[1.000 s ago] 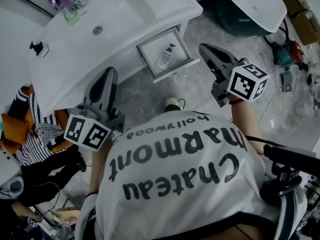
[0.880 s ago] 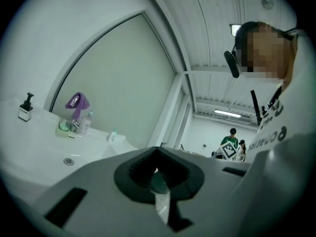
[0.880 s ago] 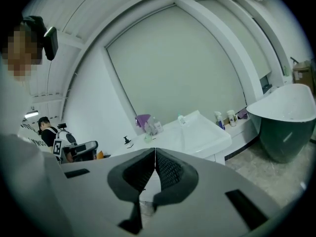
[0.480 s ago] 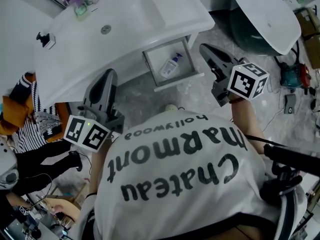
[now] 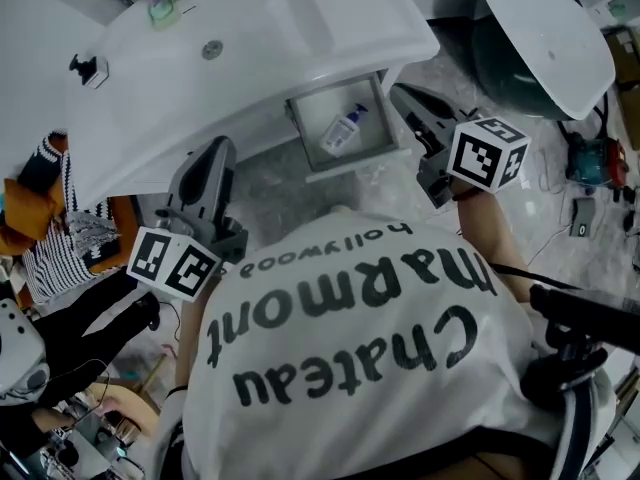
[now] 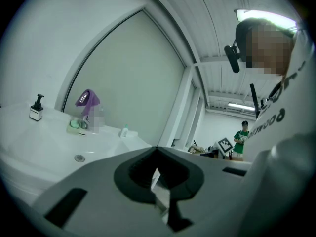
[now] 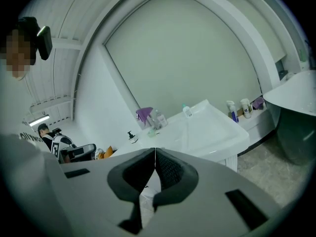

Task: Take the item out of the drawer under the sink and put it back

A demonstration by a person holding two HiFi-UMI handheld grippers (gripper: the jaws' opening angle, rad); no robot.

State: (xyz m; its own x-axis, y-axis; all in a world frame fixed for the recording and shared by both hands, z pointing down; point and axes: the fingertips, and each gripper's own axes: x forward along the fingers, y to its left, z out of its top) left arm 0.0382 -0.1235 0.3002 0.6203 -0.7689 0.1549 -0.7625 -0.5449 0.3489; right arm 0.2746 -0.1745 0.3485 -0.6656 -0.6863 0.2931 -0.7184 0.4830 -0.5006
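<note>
The drawer (image 5: 318,111) under the sink (image 5: 250,38) stands open, with the bottle (image 5: 343,130) lying inside, not yet lifted out. The left tongs (image 5: 217,146) and the right tongs (image 5: 398,92) are pressed together, empty.

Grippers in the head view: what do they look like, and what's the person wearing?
Both the left gripper and right gripper are grey tapering beaks with dark inner pads. Each carries a white cube with black square markers. The person wears a white shirt with black lettering.
</note>
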